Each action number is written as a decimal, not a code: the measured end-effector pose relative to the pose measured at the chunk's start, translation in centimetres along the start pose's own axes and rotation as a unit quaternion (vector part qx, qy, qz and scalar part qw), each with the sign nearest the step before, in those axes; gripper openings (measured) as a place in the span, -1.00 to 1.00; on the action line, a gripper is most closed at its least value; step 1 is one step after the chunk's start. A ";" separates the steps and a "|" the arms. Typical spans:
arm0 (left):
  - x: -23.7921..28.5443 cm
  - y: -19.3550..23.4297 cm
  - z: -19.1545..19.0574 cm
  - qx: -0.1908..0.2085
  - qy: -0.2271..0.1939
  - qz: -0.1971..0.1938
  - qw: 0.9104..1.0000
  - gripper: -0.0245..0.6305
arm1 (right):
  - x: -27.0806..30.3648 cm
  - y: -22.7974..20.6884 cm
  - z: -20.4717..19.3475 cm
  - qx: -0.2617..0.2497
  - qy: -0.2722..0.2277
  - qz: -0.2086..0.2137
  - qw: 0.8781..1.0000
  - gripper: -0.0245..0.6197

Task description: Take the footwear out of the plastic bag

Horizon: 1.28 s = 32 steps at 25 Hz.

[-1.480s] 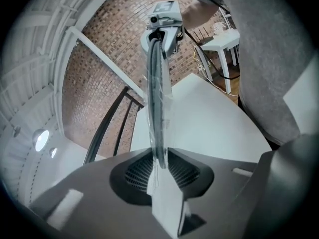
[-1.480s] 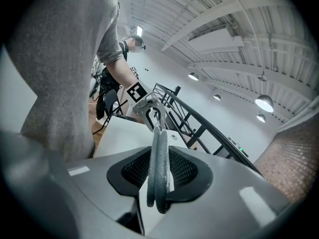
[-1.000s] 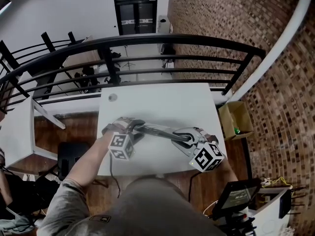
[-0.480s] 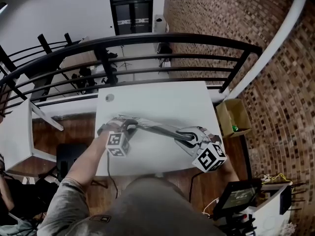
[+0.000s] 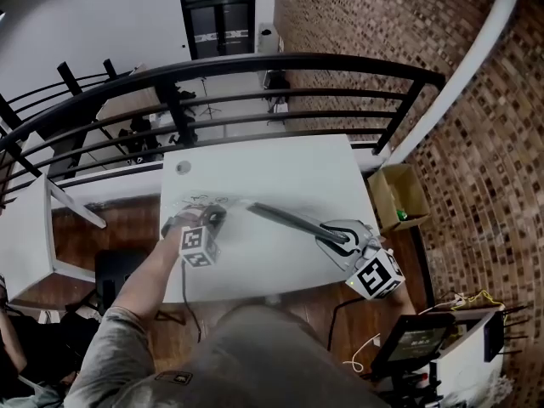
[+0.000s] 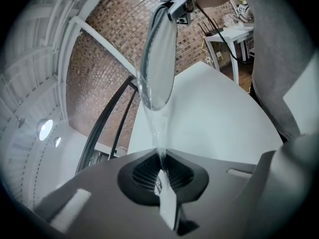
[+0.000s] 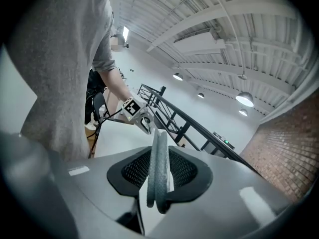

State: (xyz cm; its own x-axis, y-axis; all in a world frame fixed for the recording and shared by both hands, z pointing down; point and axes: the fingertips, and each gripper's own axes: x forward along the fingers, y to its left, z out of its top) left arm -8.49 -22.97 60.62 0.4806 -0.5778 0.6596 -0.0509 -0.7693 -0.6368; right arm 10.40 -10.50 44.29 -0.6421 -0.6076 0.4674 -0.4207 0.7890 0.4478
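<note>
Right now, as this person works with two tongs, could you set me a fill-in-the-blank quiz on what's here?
1. The left tongs are shut on a clear plastic ____.
2. The footwear pinched in the right tongs is coloured ____.
3. Both tongs are held over a table that is ____.
4. The wall beside the table is built of ____.

Missing words: bag; grey; white; brick.

The left gripper (image 5: 209, 220) has drawn off to the left, and its jaws, apart a second ago, have closed on a thin fold of the plastic bag (image 6: 157, 133). The right gripper (image 5: 342, 237) has carried the footwear (image 5: 287, 219) toward the near right corner of the table (image 5: 280, 164), so the two grippers now stand further apart, with the film taut between the left jaws and the footwear
</note>
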 end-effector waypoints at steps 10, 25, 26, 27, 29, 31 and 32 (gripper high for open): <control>-0.7 -2.7 1.2 0.010 -0.032 0.008 0.999 -0.92 | -2.5 -2.5 -2.1 0.139 -0.042 -0.124 0.982 -0.57; -0.9 -10.3 3.1 0.060 -0.069 0.016 0.996 -0.92 | 2.6 -0.5 -10.7 0.298 0.015 -0.266 0.917 -0.58; -0.7 -10.6 3.2 0.058 -0.071 0.013 0.996 -0.92 | 2.9 -0.2 -11.0 0.289 0.023 -0.269 0.918 -0.58; -0.5 -10.9 3.2 0.056 -0.072 0.009 0.996 -0.91 | 3.3 0.1 -11.2 0.279 0.031 -0.272 0.920 -0.58; -0.2 -11.5 3.0 0.050 -0.074 0.000 0.996 -0.91 | 3.8 0.4 -11.3 0.259 0.042 -0.276 0.925 -0.58; 0.0 -12.2 2.5 0.043 -0.076 -0.011 0.996 -0.83 | 4.4 0.9 -11.1 0.236 0.050 -0.274 0.931 -0.58; 0.0 -12.5 2.3 0.038 -0.075 -0.021 0.996 -0.72 | 4.7 1.3 -11.1 0.224 0.054 -0.271 0.935 -0.57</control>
State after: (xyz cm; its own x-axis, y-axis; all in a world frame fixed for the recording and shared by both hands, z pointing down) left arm -5.79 -12.72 67.70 0.6069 -0.4940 0.6226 0.0356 -0.7657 -0.6422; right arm 13.95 -13.36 55.48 -0.1985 -0.9161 0.3483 -0.9070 0.3064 0.2890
